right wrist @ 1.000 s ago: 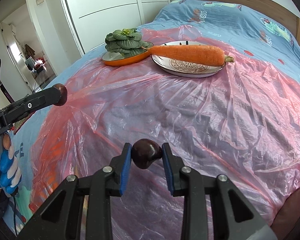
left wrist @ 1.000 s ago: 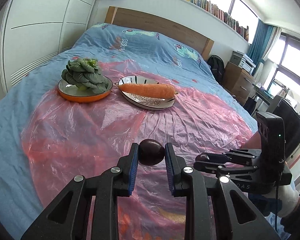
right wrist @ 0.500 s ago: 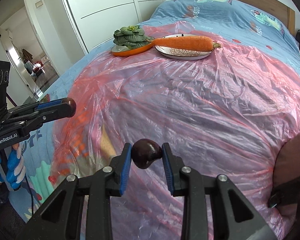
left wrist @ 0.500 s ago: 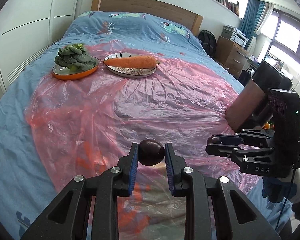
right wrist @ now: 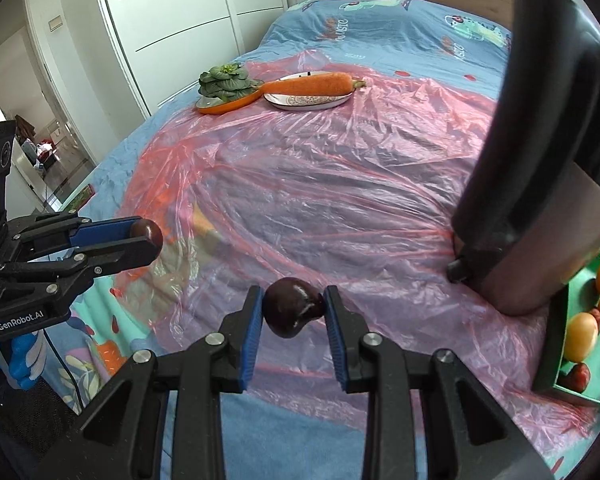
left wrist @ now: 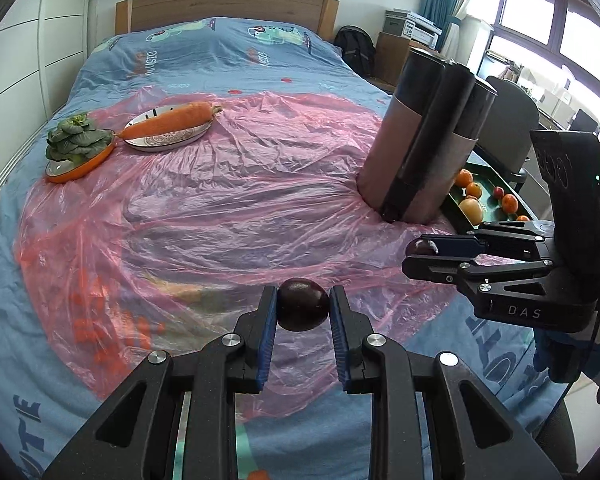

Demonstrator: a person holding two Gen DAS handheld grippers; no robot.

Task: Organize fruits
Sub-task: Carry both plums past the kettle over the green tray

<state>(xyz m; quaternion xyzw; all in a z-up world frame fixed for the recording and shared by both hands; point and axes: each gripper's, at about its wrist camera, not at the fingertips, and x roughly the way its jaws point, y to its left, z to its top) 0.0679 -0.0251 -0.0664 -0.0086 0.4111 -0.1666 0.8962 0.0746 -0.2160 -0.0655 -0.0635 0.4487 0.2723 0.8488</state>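
Observation:
My left gripper is shut on a dark purple round fruit, held above the near edge of the pink plastic sheet. My right gripper is shut on a second dark purple fruit. Each gripper shows in the other's view, the right one at right, the left one at left. A green tray with oranges and small red fruits lies at the far right, also in the right wrist view.
A tall black and brown cylinder stands between the sheet and the tray. Far back, an orange dish with leafy greens sits beside a patterned plate with a carrot. White wardrobes line the left; a desk and window are at right.
Both grippers have pulled back from the plates and swung right, each still holding its fruit. The tall cylinder and the fruit tray have come into view.

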